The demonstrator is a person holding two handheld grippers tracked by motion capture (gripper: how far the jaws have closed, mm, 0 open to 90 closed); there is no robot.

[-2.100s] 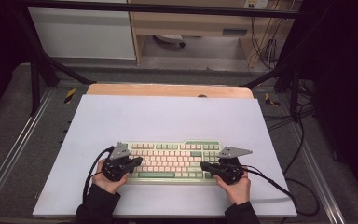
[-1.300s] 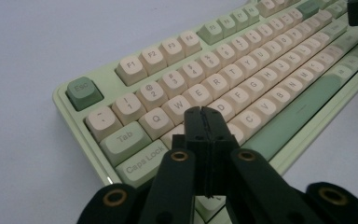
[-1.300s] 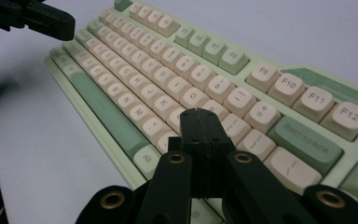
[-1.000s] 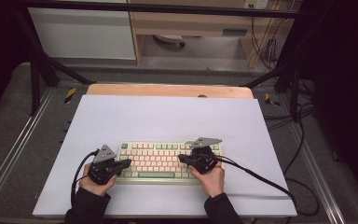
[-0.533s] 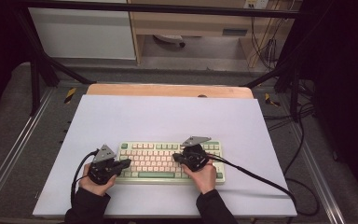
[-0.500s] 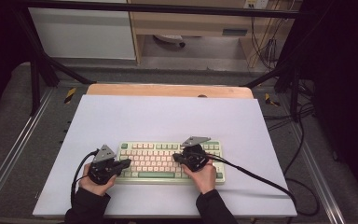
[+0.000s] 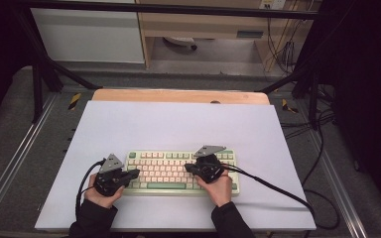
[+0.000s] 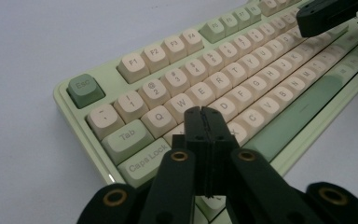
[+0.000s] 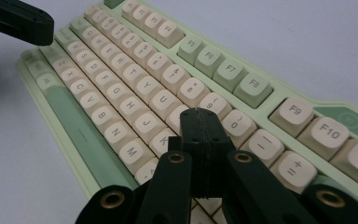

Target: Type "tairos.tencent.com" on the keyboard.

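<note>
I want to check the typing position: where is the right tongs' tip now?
In the high view the right tongs sit over the keyboard's right half; their own view shows the shut tip near the I, O and K keys.

A pale lavender table top is lying over a wooden board at twelve o'clock. Grey carpet is flanking it. A wooden cabinet is standing beyond, cables hanging at one o'clock.

Keyboard: pale green case, cream keycaps, green Esc, function and space keys. Surface: pale lavender-white, plain. Left gripper and right gripper: black, brass-coloured rivets.
</note>
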